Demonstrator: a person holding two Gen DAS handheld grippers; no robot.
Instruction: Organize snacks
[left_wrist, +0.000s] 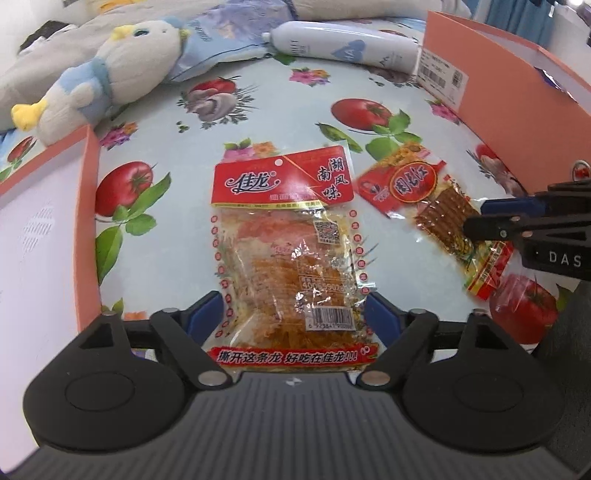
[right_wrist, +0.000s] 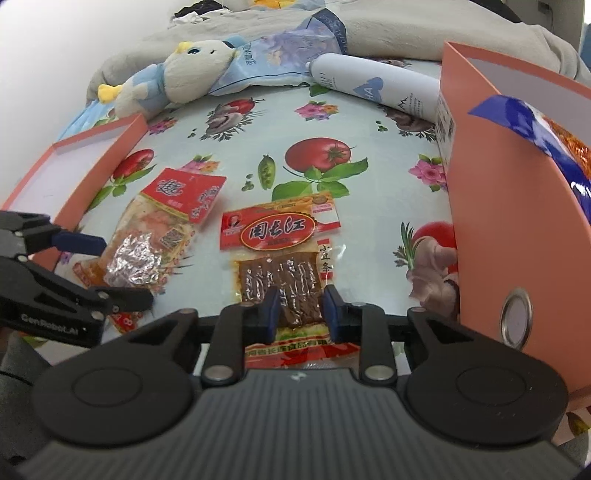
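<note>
In the left wrist view the left hand-held gripper (left_wrist: 295, 314) straddles the big snack packet (left_wrist: 291, 251) on the flowered worktop (left_wrist: 280, 114), pads wide and apparently clear, while in the right wrist view the right hand-held gripper (right_wrist: 300, 314) has its pads against the small snack packet (right_wrist: 284, 266), pinching it between two orange boxes (right_wrist: 498, 192).
</note>
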